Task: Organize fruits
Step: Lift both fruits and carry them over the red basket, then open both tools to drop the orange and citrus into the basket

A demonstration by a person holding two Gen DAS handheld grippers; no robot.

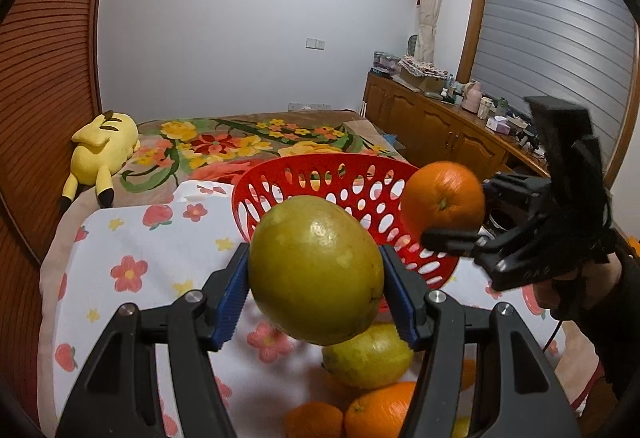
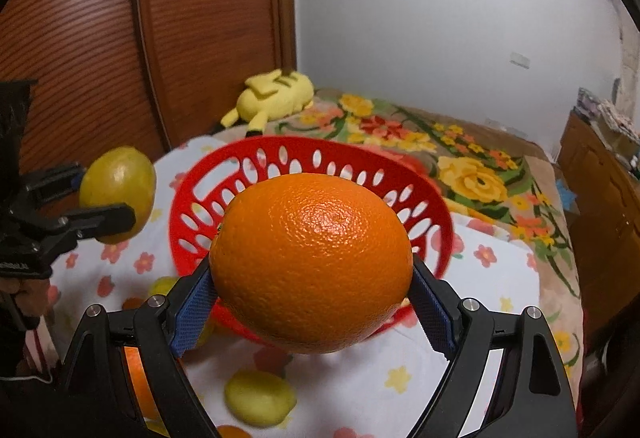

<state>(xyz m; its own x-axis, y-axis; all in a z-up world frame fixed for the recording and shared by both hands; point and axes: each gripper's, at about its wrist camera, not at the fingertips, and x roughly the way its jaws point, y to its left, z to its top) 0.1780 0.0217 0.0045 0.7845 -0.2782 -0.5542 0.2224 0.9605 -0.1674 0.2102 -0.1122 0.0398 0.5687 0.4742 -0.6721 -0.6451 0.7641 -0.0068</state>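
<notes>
Red basket (image 2: 312, 174) waits empty; the left gripper (image 1: 316, 278) pinches a lemon (image 1: 316, 270), the right gripper (image 2: 312, 290) an orange (image 2: 312, 262). Round, slick skins could slip out before reaching it.

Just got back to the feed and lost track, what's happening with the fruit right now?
Both tongs are loaded. The left tongs grip a yellow-green lemon, and the right tongs grip an orange. Both fruits are held up in the air near the red basket, which looks empty from what shows. More lemons and oranges lie on the flowered cloth below the tongs, not yet sorted.
</notes>
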